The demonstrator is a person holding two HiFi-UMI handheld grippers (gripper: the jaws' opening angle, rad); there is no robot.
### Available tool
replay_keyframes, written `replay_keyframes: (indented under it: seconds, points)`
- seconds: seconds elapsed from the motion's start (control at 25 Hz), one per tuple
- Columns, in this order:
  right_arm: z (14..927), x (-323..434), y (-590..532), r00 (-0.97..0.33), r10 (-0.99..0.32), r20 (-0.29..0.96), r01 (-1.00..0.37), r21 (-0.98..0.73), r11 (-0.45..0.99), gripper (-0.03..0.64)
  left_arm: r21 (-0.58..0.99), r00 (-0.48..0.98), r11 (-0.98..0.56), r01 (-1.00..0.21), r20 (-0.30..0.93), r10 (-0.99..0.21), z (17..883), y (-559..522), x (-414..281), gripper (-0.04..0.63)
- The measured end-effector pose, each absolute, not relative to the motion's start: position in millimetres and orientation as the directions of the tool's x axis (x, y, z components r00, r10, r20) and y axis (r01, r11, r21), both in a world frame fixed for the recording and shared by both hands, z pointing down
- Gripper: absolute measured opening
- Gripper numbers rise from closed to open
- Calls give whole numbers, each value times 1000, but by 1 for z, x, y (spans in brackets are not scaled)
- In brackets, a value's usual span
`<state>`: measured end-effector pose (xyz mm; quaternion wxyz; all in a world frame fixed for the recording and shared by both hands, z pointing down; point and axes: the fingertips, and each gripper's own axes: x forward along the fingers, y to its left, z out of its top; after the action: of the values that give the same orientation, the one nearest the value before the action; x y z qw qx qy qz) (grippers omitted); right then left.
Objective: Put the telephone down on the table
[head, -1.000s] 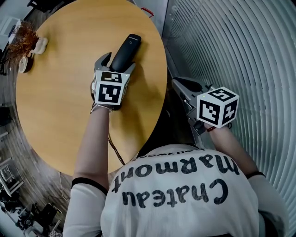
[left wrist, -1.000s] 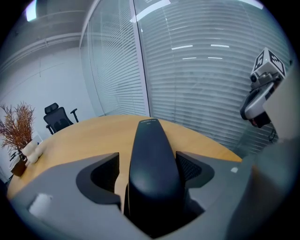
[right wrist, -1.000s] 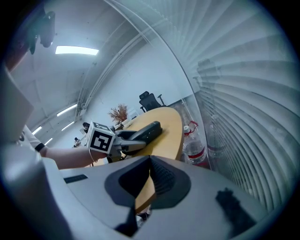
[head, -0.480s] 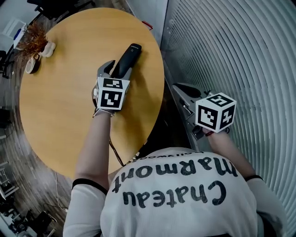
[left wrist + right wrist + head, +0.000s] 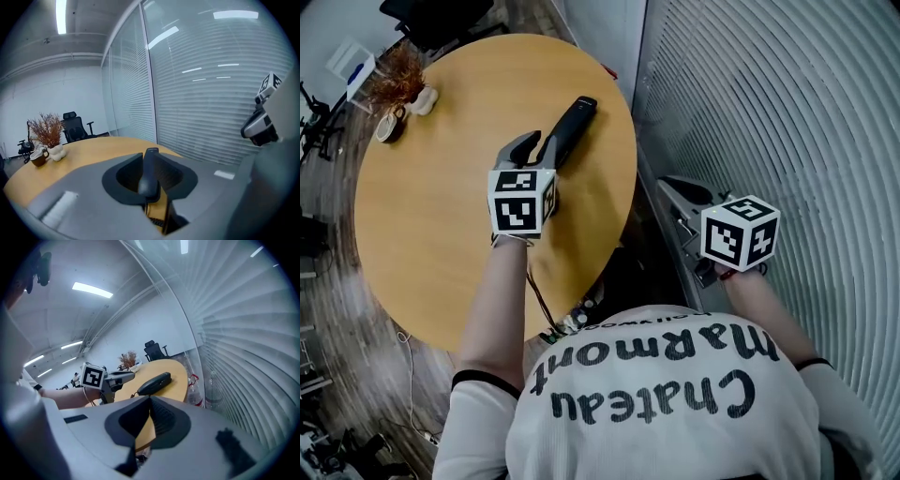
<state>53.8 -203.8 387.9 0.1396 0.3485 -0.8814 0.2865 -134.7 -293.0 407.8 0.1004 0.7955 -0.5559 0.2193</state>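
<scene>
Nearest me, the right hand-held gripper point(image 5: 150, 400) hangs off the tabletop edge beside the blinds, jaws pinched together on nothing, so it's out of this play. Moving out, the left hand-held gripper point(image 5: 540, 142) is over the tabletop point(image 5: 431, 216) and its jaws are closing narrow, with the phone point(image 5: 574, 122) wedged between them and the pads pressing its sides. The grip sits at the near end, so most of the handset sticks out ahead, pointing toward the far right rim. I can't tell whether that far end rests on the wood or floats just above it. I'd call this a light, stiff plastic piece with smooth, rounded sides. It should be slippery under the pads and, held at one end, likely to droop or swing. A hold nearer the middle would balance it better, so I'd lower it slowly and flat. Well beyond, at the far left rim, a dried plant point(image 5: 396, 77) and a cup point(image 5: 389, 125) sit well apart from the phone.
</scene>
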Motion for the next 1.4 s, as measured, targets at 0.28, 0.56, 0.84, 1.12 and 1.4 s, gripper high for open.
replay_keyframes:
  seconds: [0.28, 0.56, 0.84, 1.12, 1.4]
  points:
    - [353, 56, -163, -735, -555, 390, -678, -388, 625, 14, -51, 276, -325, -944, 413, -868, 362, -231, -130, 9]
    - [306, 60, -147, -785, -568, 246, -617, -395, 681, 14, 57, 388, -390, -919, 310, -868, 309, -160, -93, 9]
    - [268, 49, -141, -787, -571, 233, -611, -170, 773, 14, 146, 467, -446, -883, 190, -863, 260, -119, -77, 8]
    - [262, 40, -132, -814, -539, 217, -573, -154, 805, 14, 133, 427, -407, -904, 207, -880, 261, -98, -84, 8]
    - [275, 40, -133, -799, -550, 243, -593, -167, 788, 14, 161, 407, -378, -912, 226, -885, 276, -95, -90, 8]
